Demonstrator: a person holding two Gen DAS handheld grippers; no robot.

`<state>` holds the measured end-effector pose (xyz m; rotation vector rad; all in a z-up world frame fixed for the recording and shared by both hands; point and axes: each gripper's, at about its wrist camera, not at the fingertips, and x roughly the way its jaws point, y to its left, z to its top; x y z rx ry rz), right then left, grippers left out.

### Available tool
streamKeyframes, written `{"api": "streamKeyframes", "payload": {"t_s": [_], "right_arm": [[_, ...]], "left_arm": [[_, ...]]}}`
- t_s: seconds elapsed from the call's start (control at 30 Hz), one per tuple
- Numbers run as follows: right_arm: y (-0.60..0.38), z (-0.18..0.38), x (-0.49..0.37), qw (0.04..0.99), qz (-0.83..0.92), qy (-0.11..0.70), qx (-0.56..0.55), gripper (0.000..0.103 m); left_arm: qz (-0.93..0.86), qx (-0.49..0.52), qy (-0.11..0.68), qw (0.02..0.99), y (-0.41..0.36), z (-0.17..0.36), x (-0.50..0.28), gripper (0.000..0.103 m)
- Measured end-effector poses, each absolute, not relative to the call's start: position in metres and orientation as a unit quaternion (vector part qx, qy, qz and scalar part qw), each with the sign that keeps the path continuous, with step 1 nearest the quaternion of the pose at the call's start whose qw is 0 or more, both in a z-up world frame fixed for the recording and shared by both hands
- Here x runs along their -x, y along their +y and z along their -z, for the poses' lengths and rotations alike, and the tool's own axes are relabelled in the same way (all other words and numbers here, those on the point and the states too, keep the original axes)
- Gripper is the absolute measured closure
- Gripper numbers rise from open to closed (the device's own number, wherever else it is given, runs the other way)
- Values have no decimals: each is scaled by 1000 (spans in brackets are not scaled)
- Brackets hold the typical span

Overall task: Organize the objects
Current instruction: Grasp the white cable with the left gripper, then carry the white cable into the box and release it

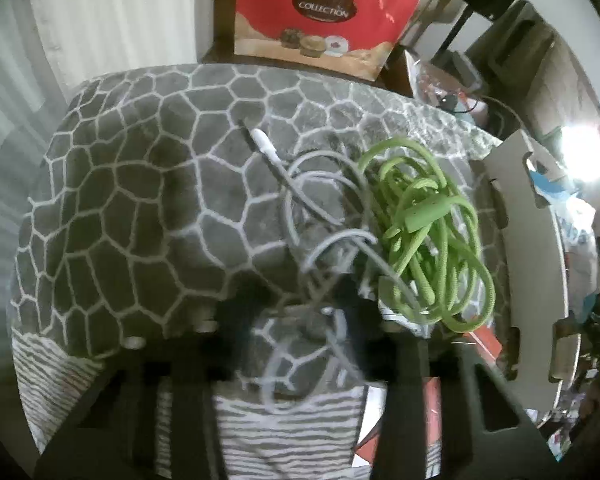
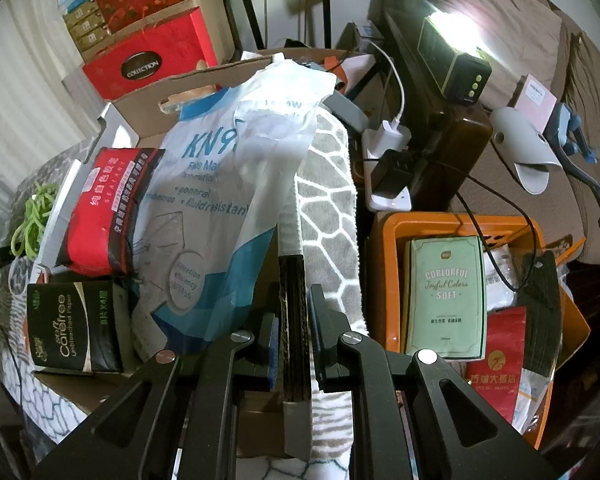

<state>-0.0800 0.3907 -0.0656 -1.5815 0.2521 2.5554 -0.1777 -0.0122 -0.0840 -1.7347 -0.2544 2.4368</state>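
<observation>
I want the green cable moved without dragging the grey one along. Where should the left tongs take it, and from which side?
Grip the green cable at its outer loops on the side nearest the cardboard box, coming from above. The grey cable overlaps its opposite edge and runs between the left tongs, so that far side looks freest, though some tangling may remain.

Red "COLLECTION" box (image 1: pixel 324 12) upright behind grey web-pattern blanket (image 1: pixel 140 200). Curtain (image 1: pixel 112 12) at left. Bright lamp (image 2: pixel 456 56) on dark stand at upper right. Grey slipper (image 2: pixel 528 152) on brown sofa (image 2: pixel 548 40), pink booklet (image 2: pixel 534 98) just behind it. White charger (image 2: pixel 392 132) plugged in, black adapter (image 2: pixel 394 174) just below it.
</observation>
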Motion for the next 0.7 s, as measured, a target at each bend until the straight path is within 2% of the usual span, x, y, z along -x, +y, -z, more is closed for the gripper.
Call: {"api": "streamKeyframes", "payload": {"t_s": [0.07,0.1,0.2,0.5,0.7], "right_arm": [[391,65,80,62,-846,84,523,91],[391,65,80,63,-845,83,524,91],[391,66,80,62,-846,84,523,91],[393,64,81,63,-848,85,520,91],[394,63,80,62,-848,84,520,91]], "left_arm": [[-810,572,-103,74,-17,82,177,79],[-810,571,-111,79,-19,80,177,89],[-812,563,-128,86,-23,72,172,91],[-826,521,-175,129,-24,23,159,92],[-822,501,-177,203,22,-14,148,92]]}}
